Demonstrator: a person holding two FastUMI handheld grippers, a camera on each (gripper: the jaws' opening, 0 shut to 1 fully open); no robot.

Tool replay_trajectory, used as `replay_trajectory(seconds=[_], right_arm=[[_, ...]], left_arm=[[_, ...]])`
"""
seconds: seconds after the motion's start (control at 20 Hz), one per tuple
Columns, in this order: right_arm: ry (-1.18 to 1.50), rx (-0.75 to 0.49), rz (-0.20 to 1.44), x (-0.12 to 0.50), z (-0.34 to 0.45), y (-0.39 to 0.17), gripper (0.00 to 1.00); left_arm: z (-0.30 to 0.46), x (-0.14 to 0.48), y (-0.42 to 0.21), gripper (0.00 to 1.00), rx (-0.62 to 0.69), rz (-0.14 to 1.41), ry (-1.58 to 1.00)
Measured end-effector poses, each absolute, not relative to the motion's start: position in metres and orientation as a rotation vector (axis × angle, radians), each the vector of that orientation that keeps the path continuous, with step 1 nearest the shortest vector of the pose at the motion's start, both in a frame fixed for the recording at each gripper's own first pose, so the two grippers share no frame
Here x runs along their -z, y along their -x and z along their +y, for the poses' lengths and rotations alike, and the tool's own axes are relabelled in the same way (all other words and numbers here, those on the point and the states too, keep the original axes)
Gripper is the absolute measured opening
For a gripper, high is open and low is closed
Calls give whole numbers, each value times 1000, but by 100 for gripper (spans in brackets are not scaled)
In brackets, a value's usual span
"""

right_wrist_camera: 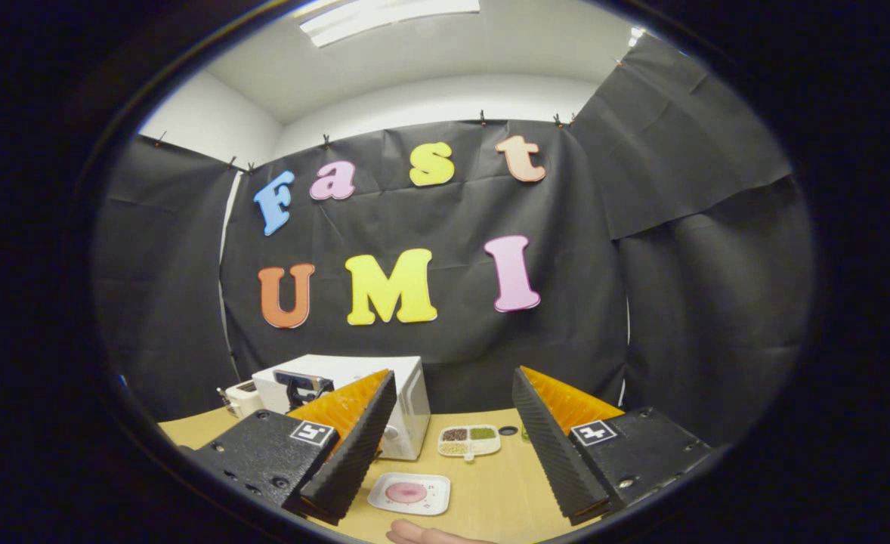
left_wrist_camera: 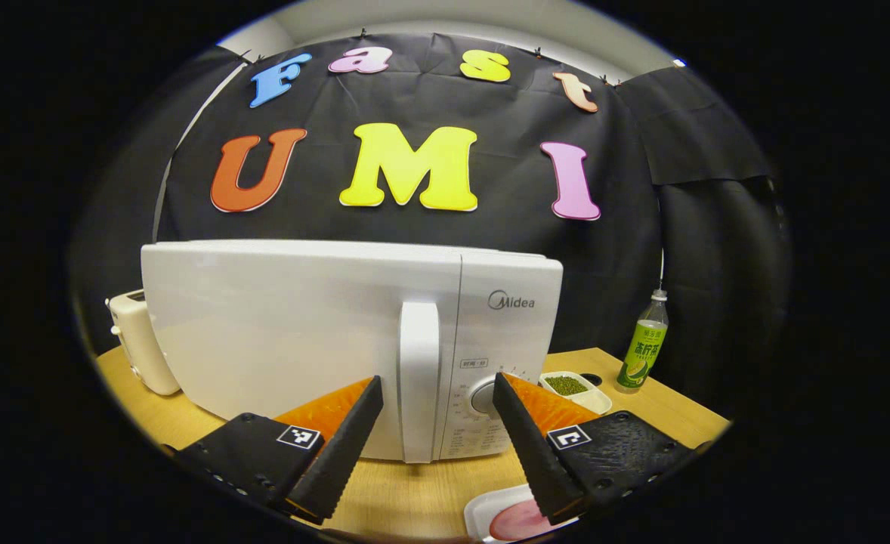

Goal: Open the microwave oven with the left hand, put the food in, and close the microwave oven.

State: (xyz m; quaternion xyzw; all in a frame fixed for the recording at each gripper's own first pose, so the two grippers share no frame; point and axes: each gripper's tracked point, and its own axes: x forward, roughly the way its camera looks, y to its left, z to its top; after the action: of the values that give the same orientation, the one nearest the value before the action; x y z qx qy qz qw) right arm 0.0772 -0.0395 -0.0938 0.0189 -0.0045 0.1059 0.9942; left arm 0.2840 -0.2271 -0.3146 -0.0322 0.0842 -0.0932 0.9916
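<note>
Right now the left gripper (left_wrist_camera: 434, 412) hangs spread wide and empty, its fingers straddling the door handle (left_wrist_camera: 419, 378) without touching it — the pull has not begun. By my judgement the step goes best by easing straight forward, pinching the bar near mid-height, then drawing back along the door's arc, not sideways. That handle runs vertically, long axis up and down, on the closed microwave oven (left_wrist_camera: 347, 340), whose face points squarely at this gripper. Just below, the food — a pink round on a white plate (right_wrist_camera: 409, 493) — waits on the tabletop (right_wrist_camera: 490, 499) before the oven. Farther off, the right gripper (right_wrist_camera: 452, 434) hovers open too, holding nothing, aimed down at that plate.
</note>
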Motion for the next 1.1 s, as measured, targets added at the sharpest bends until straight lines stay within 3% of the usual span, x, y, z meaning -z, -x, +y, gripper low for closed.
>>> replay_trajectory(seconds=[0.1,0.15,0.2,0.65,0.75,0.8,0.9,0.95,1.0,1.1], right_arm=[[-40,-207,-21,99,-47,-81,92],[-42,-205,-21,102,-49,-84,98],[-48,-202,-20,106,-51,-86,98],[-44,-195,29,135,-55,-102,99],[-48,-195,34,137,-55,-103,99],[-51,-195,37,140,-55,-103,99],[-54,-197,45,143,-53,-103,99],[-51,-199,47,144,-52,-103,99],[-48,-199,46,145,-51,-104,99],[-38,-201,45,147,-49,-104,99]], left_arm=[[-221,317,-289,89,149,169,66],[-223,317,-291,84,147,157,49],[-221,318,-291,80,144,157,21],[-216,319,-294,79,117,110,34],[-214,316,-293,74,115,112,35],[-213,318,-293,57,133,124,57],[-220,320,-294,33,149,139,70],[-221,319,-286,33,163,144,69],[-221,321,-295,14,164,139,40],[-220,320,-292,14,170,139,6]])
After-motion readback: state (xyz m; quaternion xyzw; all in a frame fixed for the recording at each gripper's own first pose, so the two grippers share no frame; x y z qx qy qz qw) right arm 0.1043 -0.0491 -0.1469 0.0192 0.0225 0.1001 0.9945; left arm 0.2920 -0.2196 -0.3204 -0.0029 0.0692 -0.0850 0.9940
